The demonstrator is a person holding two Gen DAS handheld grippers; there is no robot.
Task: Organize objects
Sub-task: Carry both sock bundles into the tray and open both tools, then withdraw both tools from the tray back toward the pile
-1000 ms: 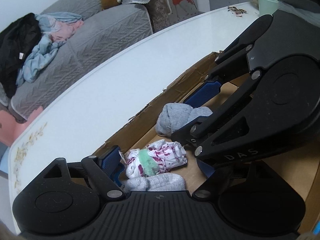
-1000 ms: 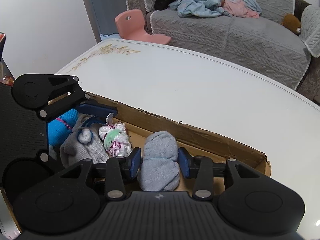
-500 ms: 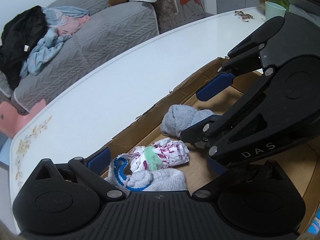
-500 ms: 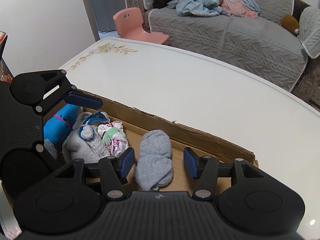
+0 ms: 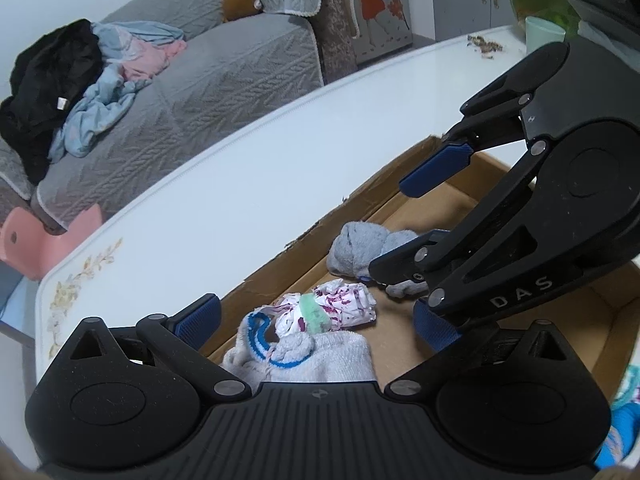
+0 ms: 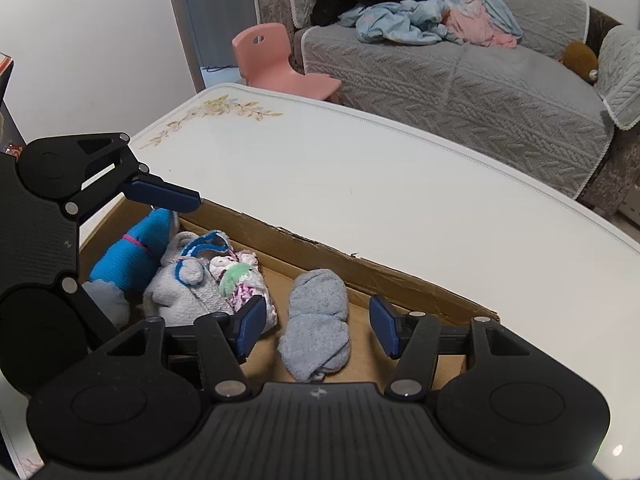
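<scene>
Rolled grey sock bundle (image 6: 316, 320) lies in shallow brown cardboard box (image 6: 400, 280) on white bench (image 6: 360, 176), long axis along right claw (image 6: 318, 330): pads opening, clear of it. Left claw (image 5: 320, 320) wide open, empty.

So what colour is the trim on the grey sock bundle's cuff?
Blue trim on light grey; clearest in the left wrist view.

A home living room: a grey quilted-cover sofa (image 6: 460, 76) heaped with loose clothes (image 6: 408, 20), a small pink plastic chair (image 6: 276, 60), a white floral-edged table (image 6: 360, 176).
</scene>
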